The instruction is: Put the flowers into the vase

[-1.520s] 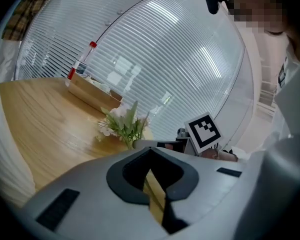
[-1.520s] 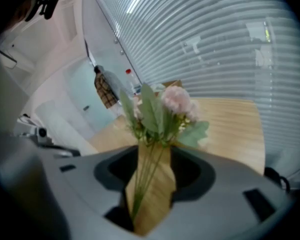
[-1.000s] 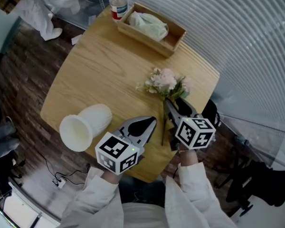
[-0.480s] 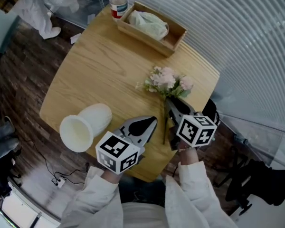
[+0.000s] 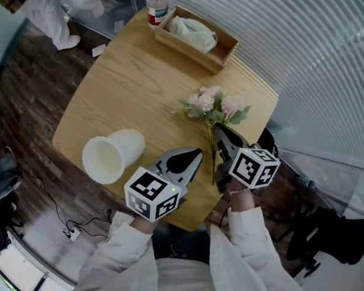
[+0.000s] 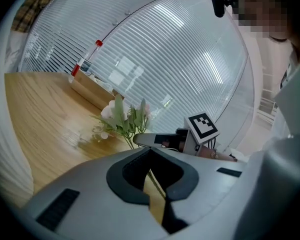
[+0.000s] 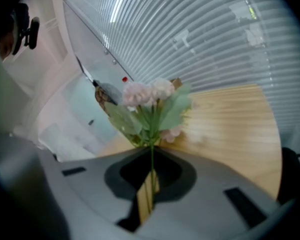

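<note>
Pink-and-white flowers are clamped by their thin green stem in the right claw, whose jaws have just been closing and are pressed together on that stem. The blossoms are held over the worktop near its right edge. They appear to be lifted slightly clear of the wood, though that is hard to judge. The left claw is held just beside the right one, over the near edge. Its jaws are brought together and nothing is gripped between them. The white vase is laid on its side by the near left edge, well apart from the flowers, with its open mouth turned toward that edge. At the far corner a wooden tray is set, with a pale green cloth laid in it. A clear bottle with a red label is stood just beside the tray.
</note>
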